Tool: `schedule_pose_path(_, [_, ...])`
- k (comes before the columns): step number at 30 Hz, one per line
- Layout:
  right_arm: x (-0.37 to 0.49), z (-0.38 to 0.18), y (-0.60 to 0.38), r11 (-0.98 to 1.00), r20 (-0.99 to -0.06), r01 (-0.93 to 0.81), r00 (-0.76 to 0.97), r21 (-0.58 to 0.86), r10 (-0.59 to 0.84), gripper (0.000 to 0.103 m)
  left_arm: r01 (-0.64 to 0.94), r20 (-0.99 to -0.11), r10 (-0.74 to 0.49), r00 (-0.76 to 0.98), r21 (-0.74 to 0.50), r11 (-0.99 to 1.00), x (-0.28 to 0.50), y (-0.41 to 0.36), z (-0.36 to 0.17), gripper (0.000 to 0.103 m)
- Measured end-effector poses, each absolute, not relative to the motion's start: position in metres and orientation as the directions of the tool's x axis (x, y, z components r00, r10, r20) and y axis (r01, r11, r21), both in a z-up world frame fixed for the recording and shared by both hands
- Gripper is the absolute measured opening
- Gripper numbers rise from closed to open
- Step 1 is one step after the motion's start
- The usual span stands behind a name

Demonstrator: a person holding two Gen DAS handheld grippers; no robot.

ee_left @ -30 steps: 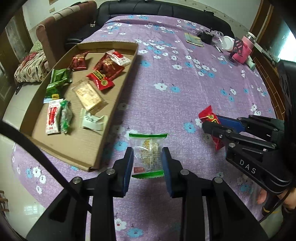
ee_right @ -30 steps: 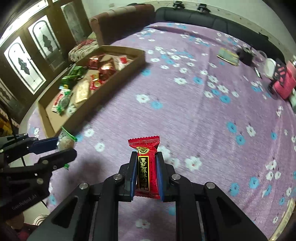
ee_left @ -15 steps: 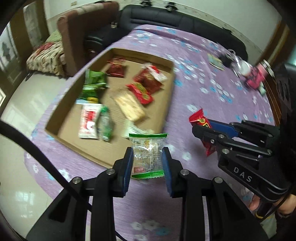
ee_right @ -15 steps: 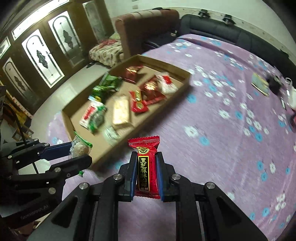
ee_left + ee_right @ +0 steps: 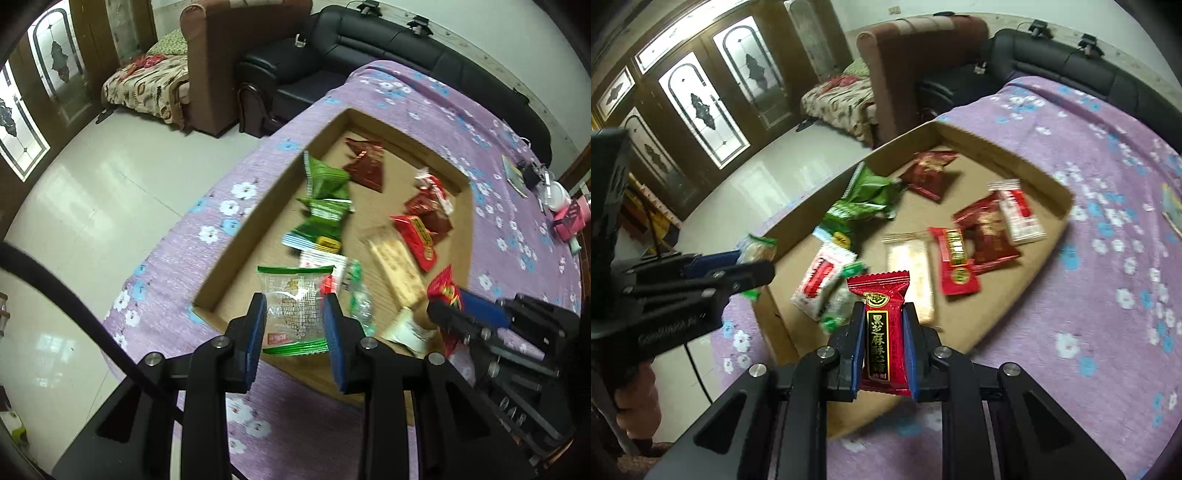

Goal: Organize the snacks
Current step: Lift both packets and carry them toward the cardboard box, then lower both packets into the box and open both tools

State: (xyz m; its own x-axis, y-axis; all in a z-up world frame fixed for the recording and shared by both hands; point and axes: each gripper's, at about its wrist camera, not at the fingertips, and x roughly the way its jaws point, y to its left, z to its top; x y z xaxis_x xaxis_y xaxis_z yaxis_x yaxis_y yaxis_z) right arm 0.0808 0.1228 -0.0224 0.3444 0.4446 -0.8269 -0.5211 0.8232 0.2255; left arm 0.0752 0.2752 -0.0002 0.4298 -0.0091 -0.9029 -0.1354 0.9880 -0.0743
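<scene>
Cardboard tray (image 5: 236, 254) sits on the purple flowered tablecloth (image 5: 491, 236), already holding a scatter of snacks. My left gripper (image 5: 294, 325) is pinching a clear green-edged snack packet (image 5: 293, 306) over the tray's near end. My right gripper (image 5: 882, 347) is clamped tight on a red sesame candy packet (image 5: 882, 332), also above the near edge. Green packs (image 5: 325, 206) lie along the tray's left side.

Snack packets (image 5: 413, 236) in cardboard tray (image 5: 236, 236) on table (image 5: 177, 258), sofa (image 5: 406, 44) behind.
</scene>
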Motion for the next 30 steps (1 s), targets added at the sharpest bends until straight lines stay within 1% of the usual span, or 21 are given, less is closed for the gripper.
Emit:
schedule_pose_path(4, [0.074, -0.034, 0.137, 0.785, -0.835, -0.555, 0.266, 0.275, 0.481, 0.017, -0.148, -0.907, -0.028, 0.42, -0.099, 0.984, 0.079, 0.283, -0.002, 0.033])
schedule_pose_path(9, [0.066, -0.055, 0.15, 0.774, -0.868, -0.582, 0.218, 0.251, 0.446, 0.017, -0.127, -0.909, -0.039, 0.415, -0.101, 0.987, 0.08, 0.277, -0.003, 0.033])
schedule_pose_path(16, [0.07, -0.061, 0.149, 0.805, -0.886, -0.58, 0.299, 0.125, 0.354, 0.017, -0.073, -0.918, -0.07, 0.389, -0.106, 0.992, 0.081, 0.262, -0.012, 0.033])
schedule_pose_path(19, [0.078, -0.063, 0.144, 0.824, -0.882, -0.556, 0.331, 0.105, 0.336, 0.017, -0.042, -0.923, -0.095, 0.373, -0.119, 0.992, 0.08, 0.252, -0.017, 0.033])
schedule_pose_path(23, [0.083, -0.063, 0.139, 0.836, -0.876, -0.533, 0.334, 0.128, 0.347, 0.017, 0.011, -0.925, -0.101, 0.366, -0.104, 0.994, 0.078, 0.236, -0.022, 0.033])
schedule_pose_path(30, [0.08, -0.061, 0.136, 0.822, -0.878, -0.555, 0.323, 0.127, 0.354, 0.018, 0.01, -0.933, -0.111, 0.342, -0.114, 0.993, 0.079, 0.226, -0.033, 0.034])
